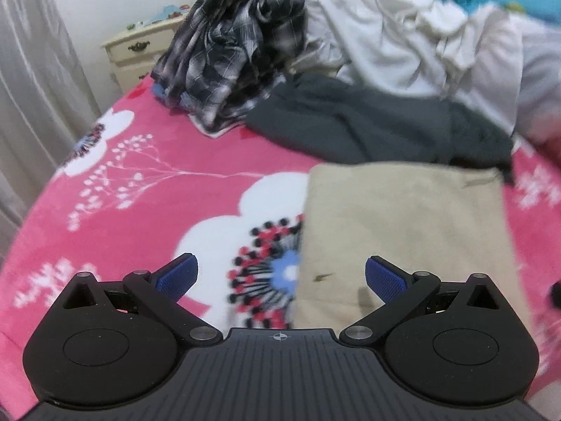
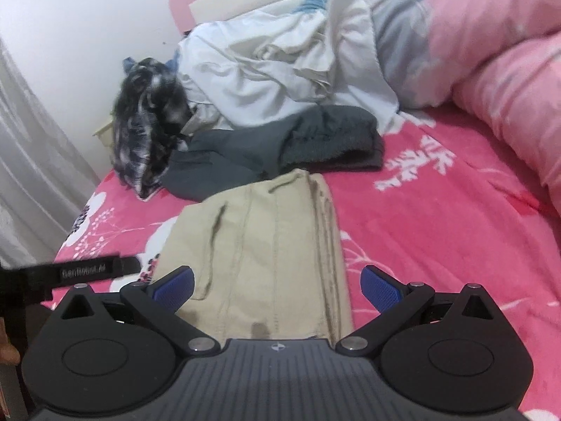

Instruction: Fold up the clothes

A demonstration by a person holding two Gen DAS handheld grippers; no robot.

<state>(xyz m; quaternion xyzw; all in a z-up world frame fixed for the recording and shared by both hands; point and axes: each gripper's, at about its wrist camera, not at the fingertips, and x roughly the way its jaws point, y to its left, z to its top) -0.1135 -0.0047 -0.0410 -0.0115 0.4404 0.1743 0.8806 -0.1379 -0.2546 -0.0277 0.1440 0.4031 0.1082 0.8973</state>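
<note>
The beige garment [image 2: 266, 245] lies folded on the pink bedspread [image 2: 438, 245], near us and roughly centred in the right wrist view, its stacked edges along the right side. It looks like trousers folded into a long rectangle, seams running away from us. In the left wrist view it sits to the right [image 1: 403, 238], its left edge just past the flower print.

We hold both tools empty over it. The right gripper [image 2: 277, 282] hangs above the near end with jaws spread wide, nothing between them. The left gripper [image 1: 280, 275] hangs over the left near edge, also spread wide and holding nothing.

We judge this piece is nearly done, with perhaps one more fold across its length left. To do that well, we should take the two near corners together, each jaw biting through all layers, lift evenly, and lay the near end onto the far end so the edges line up. Uneven lifting would let the right-side layers slide apart.

Beyond it lies a dark grey garment [image 2: 273, 154], unfolded, touching the beige one's far edge. Farther left is a bunched plaid shirt [image 1: 235, 49], and behind them crumpled white cloth [image 2: 280, 70].
</note>
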